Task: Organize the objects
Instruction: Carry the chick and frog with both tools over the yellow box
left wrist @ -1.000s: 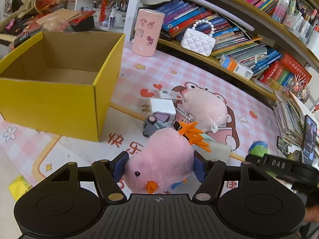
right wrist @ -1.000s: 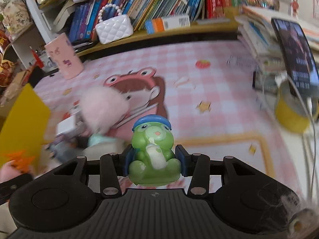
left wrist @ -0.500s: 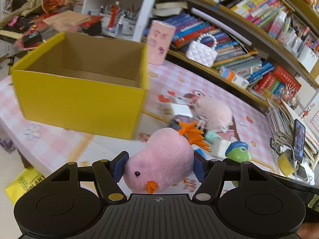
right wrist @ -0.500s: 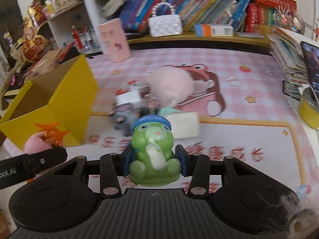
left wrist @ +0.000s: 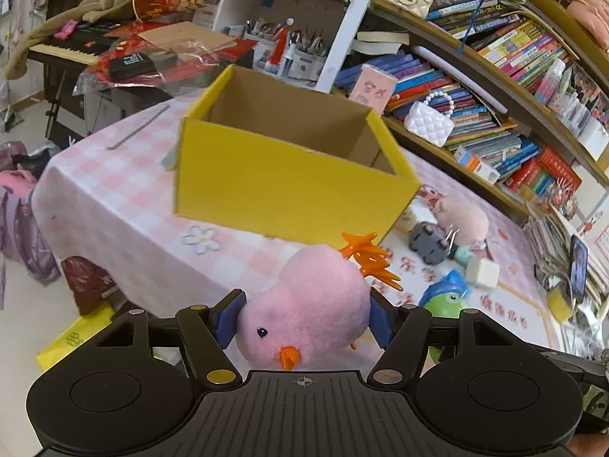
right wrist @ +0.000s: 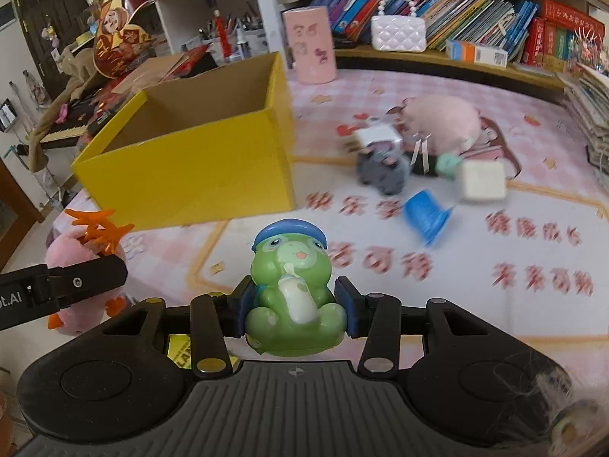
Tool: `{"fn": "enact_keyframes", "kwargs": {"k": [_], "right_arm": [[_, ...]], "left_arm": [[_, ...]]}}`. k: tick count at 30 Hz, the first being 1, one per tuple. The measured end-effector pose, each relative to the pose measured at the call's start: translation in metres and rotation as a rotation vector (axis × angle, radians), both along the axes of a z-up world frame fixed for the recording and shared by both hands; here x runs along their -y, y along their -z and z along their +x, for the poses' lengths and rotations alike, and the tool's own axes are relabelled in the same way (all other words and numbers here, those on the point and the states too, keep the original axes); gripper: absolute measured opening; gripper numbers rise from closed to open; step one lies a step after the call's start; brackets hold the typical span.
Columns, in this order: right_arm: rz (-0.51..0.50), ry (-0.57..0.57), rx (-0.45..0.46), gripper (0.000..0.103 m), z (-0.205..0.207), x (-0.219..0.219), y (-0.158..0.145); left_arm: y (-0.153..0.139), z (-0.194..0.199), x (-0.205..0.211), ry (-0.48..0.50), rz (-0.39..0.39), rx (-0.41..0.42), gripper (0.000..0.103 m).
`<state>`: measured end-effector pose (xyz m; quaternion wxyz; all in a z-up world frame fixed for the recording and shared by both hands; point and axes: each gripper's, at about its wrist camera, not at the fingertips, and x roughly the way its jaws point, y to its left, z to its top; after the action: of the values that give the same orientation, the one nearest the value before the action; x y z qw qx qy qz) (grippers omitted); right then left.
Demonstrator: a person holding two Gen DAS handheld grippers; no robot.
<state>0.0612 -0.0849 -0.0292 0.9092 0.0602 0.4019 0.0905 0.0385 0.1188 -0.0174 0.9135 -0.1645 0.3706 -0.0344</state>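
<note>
Facing back toward the camera, beak lowermost, the pink plush chick (left wrist: 304,327) lies with its length running away toward its orange feet (splayed at the far end), clamped between the left gripper (left wrist: 303,321) pads. Beyond sits the yellow box (left wrist: 297,186), open-topped, on a pink checked tablecloth (left wrist: 114,190) before bookshelves.

From the right wrist, the green frog toy (right wrist: 295,304) sits upright, facing the camera, squeezed between the right gripper (right wrist: 296,312) pads above the cloth.
</note>
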Motion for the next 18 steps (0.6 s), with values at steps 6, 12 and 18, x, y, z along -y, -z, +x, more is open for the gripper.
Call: {"fn": "enact_keyframes", "kwargs": {"k": [6,12,18], "right_arm": [[0.014,0.013,0.01,0.042,-0.018,-0.035,0.001],[-0.003,0.003,0.045,0.042,-0.024,-0.056,-0.005],[-0.02,0.003,0.069,0.042,-0.029,-0.067,-0.009]], "left_arm": [[-0.001,-0.01,-0.029,0.018,0.007,0.018,0.066],[-0.006,-0.013,-0.043,0.04,0.012,0.051,0.066],[-0.007,-0.014,-0.053,0.053,0.006,0.072,0.066]]}}
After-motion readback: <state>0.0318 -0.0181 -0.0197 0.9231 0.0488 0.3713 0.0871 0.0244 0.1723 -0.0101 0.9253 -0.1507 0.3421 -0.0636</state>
